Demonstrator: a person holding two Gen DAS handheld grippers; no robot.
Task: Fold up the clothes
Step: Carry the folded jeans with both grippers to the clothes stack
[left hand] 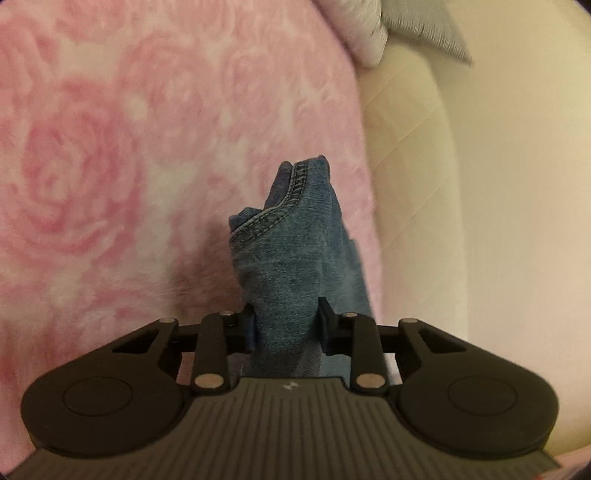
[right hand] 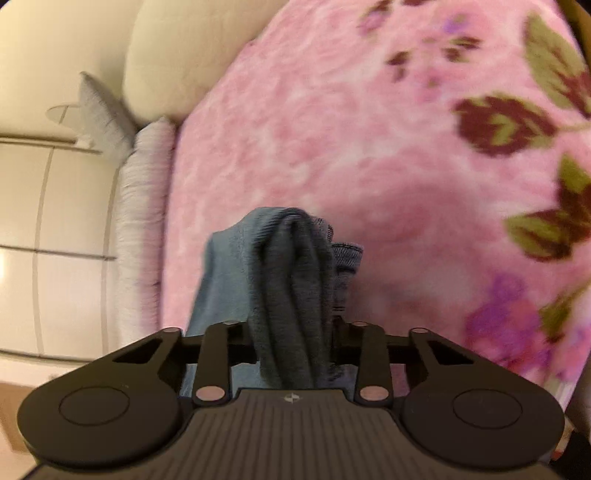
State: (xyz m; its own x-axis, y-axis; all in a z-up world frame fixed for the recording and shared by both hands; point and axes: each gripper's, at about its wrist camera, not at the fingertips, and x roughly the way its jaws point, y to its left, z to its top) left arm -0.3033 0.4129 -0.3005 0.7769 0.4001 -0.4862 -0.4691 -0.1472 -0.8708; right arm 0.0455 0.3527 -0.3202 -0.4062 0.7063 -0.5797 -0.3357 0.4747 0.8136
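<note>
A blue denim garment (left hand: 295,258) stands bunched between the fingers of my left gripper (left hand: 288,325), which is shut on it; a stitched seam edge sticks up past the fingertips. In the right wrist view the same kind of denim (right hand: 291,295), folded into thick grey-blue layers, fills the gap of my right gripper (right hand: 293,339), which is shut on it. Both bunches are held above a pink floral blanket (left hand: 129,166). The rest of the garment is hidden below the grippers.
The pink fleece blanket (right hand: 351,147) covers a bed. A cream padded headboard (left hand: 413,166) runs along its edge, with a grey pillow (right hand: 144,206) and another grey cushion (left hand: 424,26) beside it. Pale cabinet fronts (right hand: 55,240) stand beyond the bed.
</note>
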